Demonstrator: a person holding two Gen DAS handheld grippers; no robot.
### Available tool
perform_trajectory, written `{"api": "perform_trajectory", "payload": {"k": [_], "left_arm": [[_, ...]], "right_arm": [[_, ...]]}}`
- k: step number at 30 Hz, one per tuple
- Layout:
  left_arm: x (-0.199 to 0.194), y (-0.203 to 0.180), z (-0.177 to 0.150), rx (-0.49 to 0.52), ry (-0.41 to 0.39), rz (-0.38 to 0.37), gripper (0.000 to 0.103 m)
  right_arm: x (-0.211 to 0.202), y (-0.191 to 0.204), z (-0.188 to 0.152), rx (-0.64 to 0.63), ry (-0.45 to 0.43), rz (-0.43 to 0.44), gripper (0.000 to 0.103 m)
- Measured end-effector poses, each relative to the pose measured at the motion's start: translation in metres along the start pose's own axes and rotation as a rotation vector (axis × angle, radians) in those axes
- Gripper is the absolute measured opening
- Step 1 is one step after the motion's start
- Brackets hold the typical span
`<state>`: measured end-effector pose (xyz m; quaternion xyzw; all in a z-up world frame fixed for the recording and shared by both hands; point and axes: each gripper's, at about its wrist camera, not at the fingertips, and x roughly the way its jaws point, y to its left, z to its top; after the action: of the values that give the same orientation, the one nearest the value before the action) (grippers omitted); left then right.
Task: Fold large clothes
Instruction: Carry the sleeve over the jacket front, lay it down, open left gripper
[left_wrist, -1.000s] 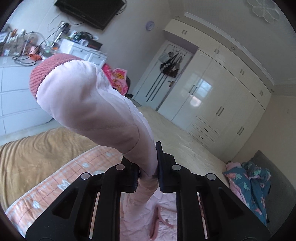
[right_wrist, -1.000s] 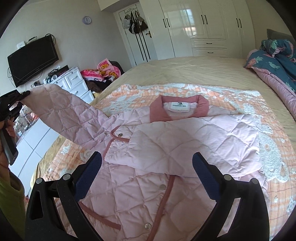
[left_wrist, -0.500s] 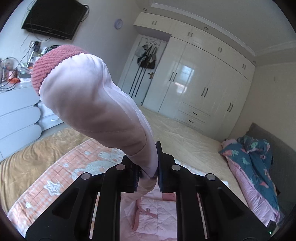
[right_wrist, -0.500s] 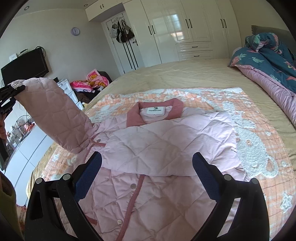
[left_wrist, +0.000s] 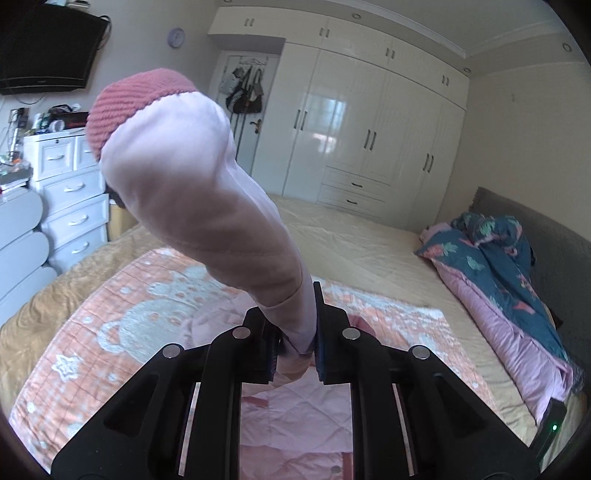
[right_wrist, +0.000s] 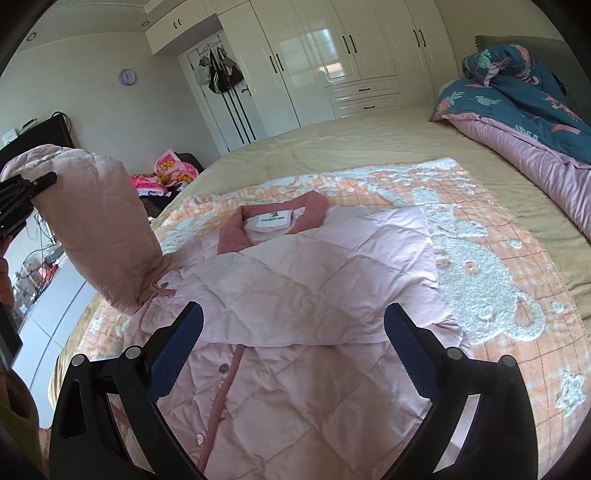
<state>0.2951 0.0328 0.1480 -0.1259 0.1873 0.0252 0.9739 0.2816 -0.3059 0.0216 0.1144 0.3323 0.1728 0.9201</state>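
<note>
Left gripper (left_wrist: 295, 332): clamped on sleeve (left_wrist: 192, 184), cuff (left_wrist: 125, 107) at 11 o'clock.
Right gripper (right_wrist: 293, 332): jaws wide, over jacket (right_wrist: 295, 280).

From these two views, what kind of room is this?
Most likely a home bedroom: a wide bed with beige cover, a white built-in wardrobe with dark handles, and a crumpled blue floral quilt.

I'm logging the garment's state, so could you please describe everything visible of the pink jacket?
The pink jacket is quilted and puffy, with a darker pink collar, a white neck label, snaps and placket trim. It lies front-up on the orange blanket, one sleeve folded across its chest. The left gripper holds the other sleeve, knit-cuffed, raised.
</note>
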Motion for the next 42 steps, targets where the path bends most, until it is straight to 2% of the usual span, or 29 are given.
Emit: {"api": "perform_trajectory", "payload": {"k": [16,28,37,40,42], "left_arm": [[0.053,-0.071,-0.074,0.147,0.154,-0.096,0.008],[0.088,-0.108,-0.136,0.314,0.279,-0.107,0.011],[0.104,-0.121,-0.175,0.401,0.365,-0.11,0.014],[0.105,-0.125,-0.184,0.439,0.395,-0.138,0.03],[0.104,-0.128,-0.187,0.454,0.416,-0.17,0.065]], "right_arm": [[-0.023,-0.054,0.004,0.097,-0.054,-0.111,0.098],[-0.033,-0.087,0.004,0.2,-0.07,-0.148,0.098],[-0.032,-0.092,0.003,0.212,-0.066,-0.149,0.098],[-0.03,-0.094,0.003,0.223,-0.059,-0.14,0.098],[-0.028,-0.094,0.003,0.231,-0.053,-0.133,0.098]]}}
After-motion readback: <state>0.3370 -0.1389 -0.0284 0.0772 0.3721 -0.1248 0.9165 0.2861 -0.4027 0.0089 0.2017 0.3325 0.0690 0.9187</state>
